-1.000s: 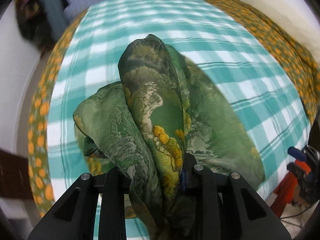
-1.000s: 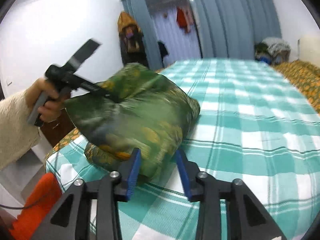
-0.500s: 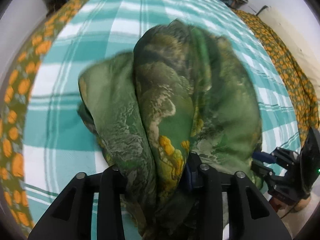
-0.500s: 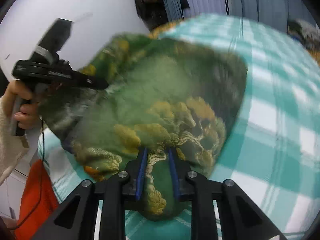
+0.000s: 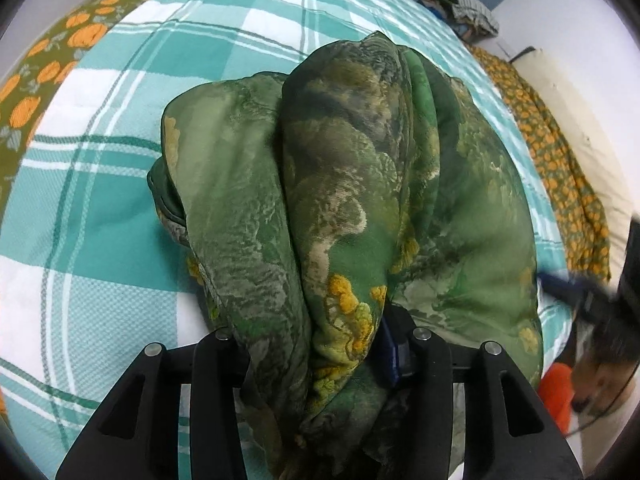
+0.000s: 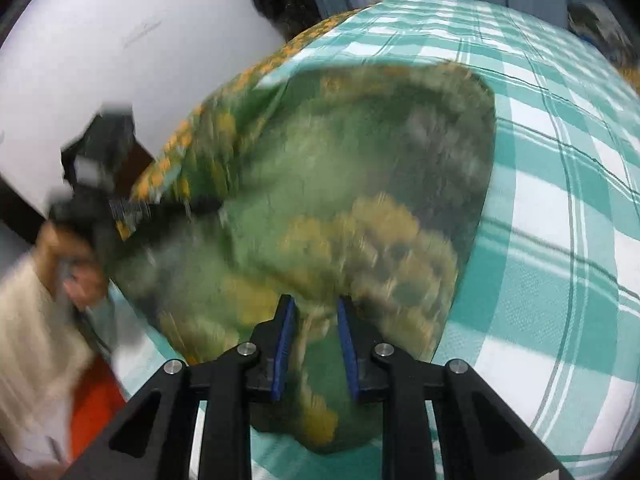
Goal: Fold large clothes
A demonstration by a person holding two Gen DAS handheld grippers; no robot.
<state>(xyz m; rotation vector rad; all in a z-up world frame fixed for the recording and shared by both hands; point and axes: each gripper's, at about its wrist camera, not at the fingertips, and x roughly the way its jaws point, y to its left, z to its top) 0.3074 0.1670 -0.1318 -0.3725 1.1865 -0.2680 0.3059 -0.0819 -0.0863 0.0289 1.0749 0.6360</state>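
Note:
A green garment [image 5: 360, 180] with yellow patches lies bunched in a rounded heap on the plaid bed cover [image 5: 100, 240]. My left gripper [image 5: 316, 336] has a thick fold of it filling the gap between its fingers, and its jaws are opening. In the right wrist view the same garment [image 6: 340, 200] looks blurred. My right gripper [image 6: 316, 320] is shut on its near edge, the blue pads pinching a narrow fold. The left gripper [image 6: 120, 208] shows at the heap's left side, held by a hand [image 6: 80, 276]. The right gripper [image 5: 592, 304] appears blurred at the heap's right.
An orange-flowered sheet [image 5: 60, 48] borders the plaid cover on both sides of the bed. A pile of clothes [image 5: 468, 4] sits at the far end. An orange object [image 6: 96, 412] and a cream sleeve [image 6: 32, 340] are below the bed's near corner. A white wall [image 6: 120, 40] stands left.
Both grippers came down toward the bed with the garment, which now rests as a heap. The right jaws closed onto its near edge. The left jaws stand slightly wider.

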